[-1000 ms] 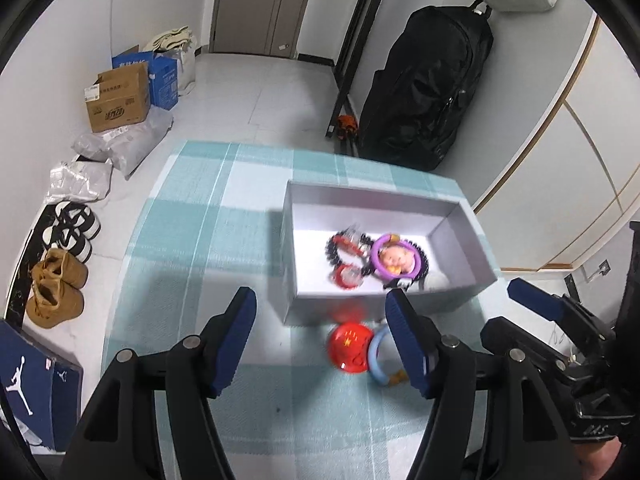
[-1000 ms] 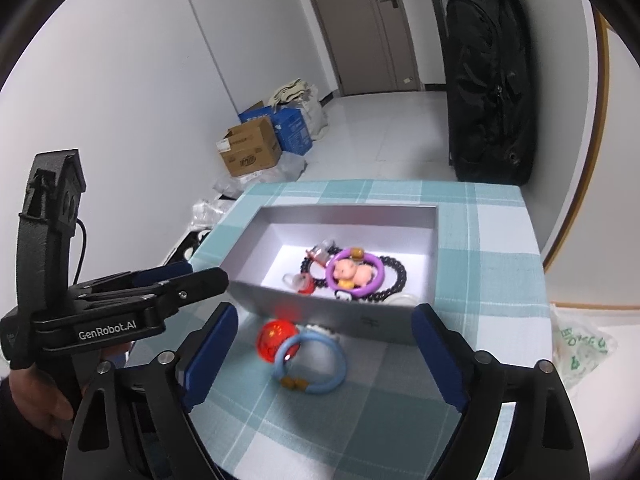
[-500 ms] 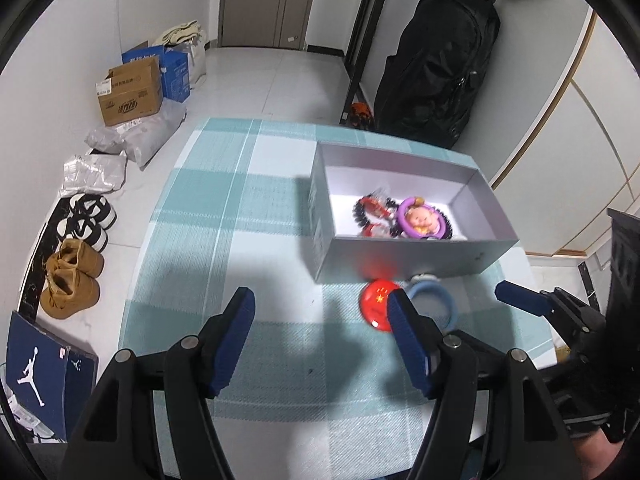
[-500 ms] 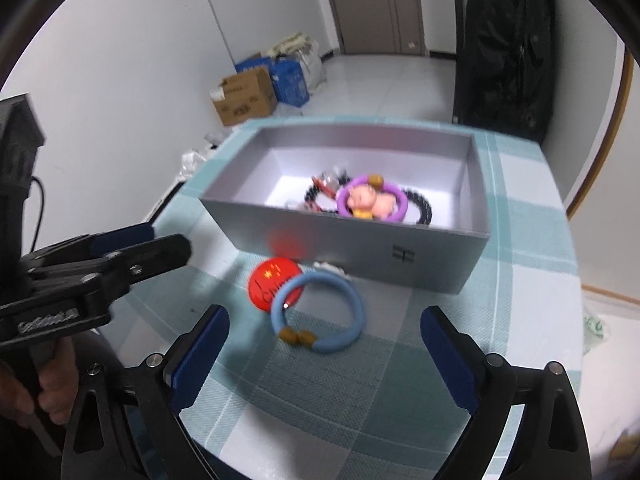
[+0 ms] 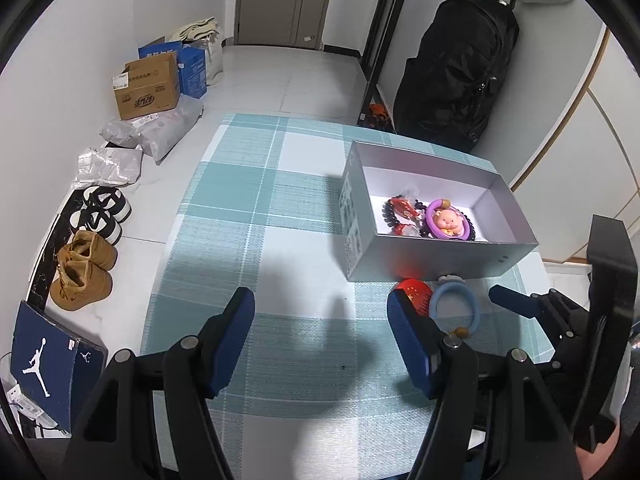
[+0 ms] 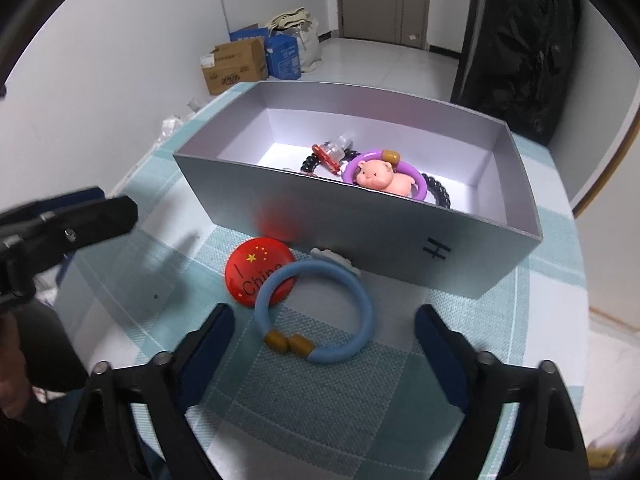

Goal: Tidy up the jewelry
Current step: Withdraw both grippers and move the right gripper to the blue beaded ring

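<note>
A silver box (image 6: 360, 224) (image 5: 400, 256) stands on the checked table. It holds a purple ring with a pink pig (image 6: 380, 174) (image 5: 446, 222), black beads (image 6: 438, 192) and a red piece (image 6: 326, 152). In front of the box lie a blue bracelet (image 6: 316, 308) (image 5: 454, 308) and a red badge (image 6: 256, 276) (image 5: 414, 294); the bracelet overlaps the badge. My right gripper (image 6: 324, 332) is open, low over the bracelet. My left gripper (image 5: 320, 312) is open and empty, left of these items.
The table's checked teal cloth (image 5: 256, 208) ends near the floor edge at left. Shoes (image 5: 84, 268), cardboard boxes (image 5: 146, 86) and bags lie on the floor. A black bag (image 5: 452, 76) leans at the far wall.
My right gripper has moved forward and down toward the blue bracelet. My left gripper has pulled back and to the left, away from the box.
</note>
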Demonstrator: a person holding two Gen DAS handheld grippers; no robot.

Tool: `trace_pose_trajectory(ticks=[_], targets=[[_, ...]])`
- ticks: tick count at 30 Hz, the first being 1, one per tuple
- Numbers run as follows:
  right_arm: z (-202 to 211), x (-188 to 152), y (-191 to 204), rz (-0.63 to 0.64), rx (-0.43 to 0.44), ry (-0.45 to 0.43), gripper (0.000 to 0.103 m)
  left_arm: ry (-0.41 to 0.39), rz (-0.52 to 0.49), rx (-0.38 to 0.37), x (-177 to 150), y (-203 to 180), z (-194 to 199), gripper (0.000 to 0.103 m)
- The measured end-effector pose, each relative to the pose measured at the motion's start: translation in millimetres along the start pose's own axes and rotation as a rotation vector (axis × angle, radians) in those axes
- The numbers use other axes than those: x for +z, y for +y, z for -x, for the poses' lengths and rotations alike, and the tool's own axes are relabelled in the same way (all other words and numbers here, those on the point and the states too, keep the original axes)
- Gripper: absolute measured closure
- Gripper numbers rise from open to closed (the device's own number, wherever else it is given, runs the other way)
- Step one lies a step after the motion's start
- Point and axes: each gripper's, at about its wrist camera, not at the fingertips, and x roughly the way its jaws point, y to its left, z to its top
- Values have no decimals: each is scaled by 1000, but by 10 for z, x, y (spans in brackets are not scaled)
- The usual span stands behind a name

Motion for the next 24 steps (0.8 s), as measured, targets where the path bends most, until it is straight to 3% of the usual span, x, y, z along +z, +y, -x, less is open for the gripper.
trace_pose_trajectory(ticks=[5, 9, 24], targets=[[-41, 4, 80, 44, -12, 9, 28, 2, 0, -2, 5, -8, -1, 39], [-12, 5, 154, 90, -6, 8, 42, -1, -8, -4, 5, -19, 10, 39], [162, -47, -81, -19, 68, 2, 42, 7, -41, -10, -20, -149, -28, 39]])
